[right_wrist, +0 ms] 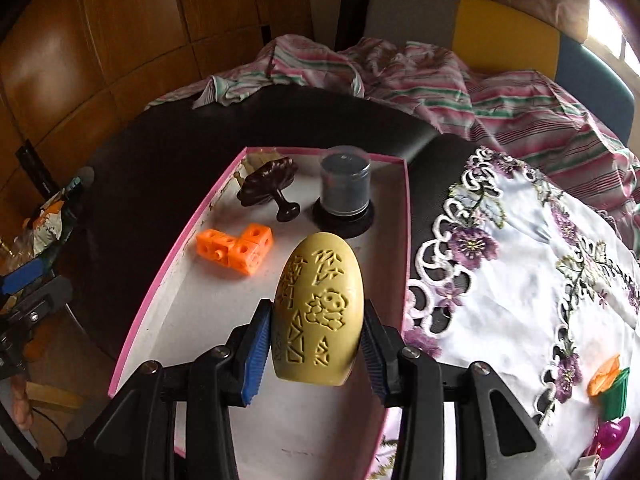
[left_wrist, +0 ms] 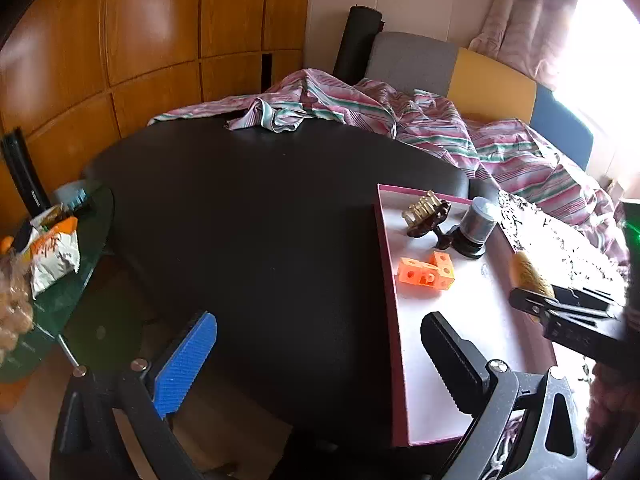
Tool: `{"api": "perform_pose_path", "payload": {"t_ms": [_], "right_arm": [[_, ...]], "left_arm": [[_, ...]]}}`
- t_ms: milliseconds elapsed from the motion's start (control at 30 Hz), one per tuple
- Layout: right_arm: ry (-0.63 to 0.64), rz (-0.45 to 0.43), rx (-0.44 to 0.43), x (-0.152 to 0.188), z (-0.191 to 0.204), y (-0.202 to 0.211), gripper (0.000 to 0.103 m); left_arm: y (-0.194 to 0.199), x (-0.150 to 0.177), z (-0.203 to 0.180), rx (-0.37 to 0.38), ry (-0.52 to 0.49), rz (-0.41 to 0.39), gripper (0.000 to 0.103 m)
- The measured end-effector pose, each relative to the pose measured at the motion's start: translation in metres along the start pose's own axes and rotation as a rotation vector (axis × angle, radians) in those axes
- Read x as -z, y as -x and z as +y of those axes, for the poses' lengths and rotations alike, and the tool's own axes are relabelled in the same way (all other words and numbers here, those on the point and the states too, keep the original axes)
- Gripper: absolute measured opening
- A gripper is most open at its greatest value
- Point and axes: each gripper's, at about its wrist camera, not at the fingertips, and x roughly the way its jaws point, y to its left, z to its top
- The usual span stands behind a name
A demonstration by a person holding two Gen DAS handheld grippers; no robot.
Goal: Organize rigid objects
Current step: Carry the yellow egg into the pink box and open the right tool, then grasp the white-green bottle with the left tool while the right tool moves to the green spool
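My right gripper (right_wrist: pixel 316 344) is shut on a yellow carved oval block (right_wrist: pixel 320 308) and holds it over the near part of a pink-rimmed white box (right_wrist: pixel 160 280). Inside the box lie orange linked cubes (right_wrist: pixel 236 250), a dark brown wooden piece (right_wrist: pixel 268 188) and a grey capped cylinder (right_wrist: pixel 346 188). In the left wrist view the box (left_wrist: pixel 390 300) sits at the right, with the cubes (left_wrist: pixel 426 272), the cylinder (left_wrist: pixel 478 222) and the yellow block (left_wrist: pixel 530 272) in the right gripper (left_wrist: pixel 560 300). My left gripper (left_wrist: pixel 320 360) is open and empty above the black table (left_wrist: pixel 248 208).
An embroidered white cloth (right_wrist: pixel 520 280) lies right of the box, with small green, orange and pink items (right_wrist: pixel 608 400) at its near right edge. Striped fabric (left_wrist: pixel 360 108) is heaped at the table's far side. A green glass side table (left_wrist: pixel 60 280) with snack bags stands left.
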Motion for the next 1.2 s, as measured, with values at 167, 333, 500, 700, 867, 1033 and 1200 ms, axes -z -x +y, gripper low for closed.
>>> {"api": "perform_pose_path", "payload": {"t_ms": [167, 333, 500, 700, 867, 1033, 1200], "right_arm": [[0.006, 0.045, 0.049, -0.014, 0.004, -0.032, 0.042], [-0.04, 0.083, 0.067, -0.021, -0.003, -0.06, 0.042], [-0.095, 0.066, 0.058, -0.02, -0.013, -0.057, 0.044], [-0.126, 0.018, 0.032, -0.014, -0.017, -0.037, 0.047], [-0.125, -0.015, 0.043, -0.012, -0.02, -0.025, 0.047], [-0.126, -0.05, 0.048, -0.008, -0.021, -0.007, 0.047], [-0.121, -0.083, 0.053, -0.001, -0.024, 0.012, 0.047]], "left_arm": [[-0.004, 0.001, 0.002, 0.016, -0.007, 0.023, 0.103], [-0.007, 0.001, 0.005, 0.024, 0.002, 0.041, 0.103], [-0.007, 0.0, 0.0, 0.023, -0.014, 0.032, 0.103], [-0.004, 0.002, -0.007, 0.028, -0.051, 0.027, 0.103], [0.0, 0.002, -0.011, 0.03, -0.065, 0.023, 0.103], [0.008, 0.001, -0.016, 0.023, -0.093, -0.006, 0.103], [0.014, 0.001, -0.021, 0.026, -0.117, -0.019, 0.103]]}}
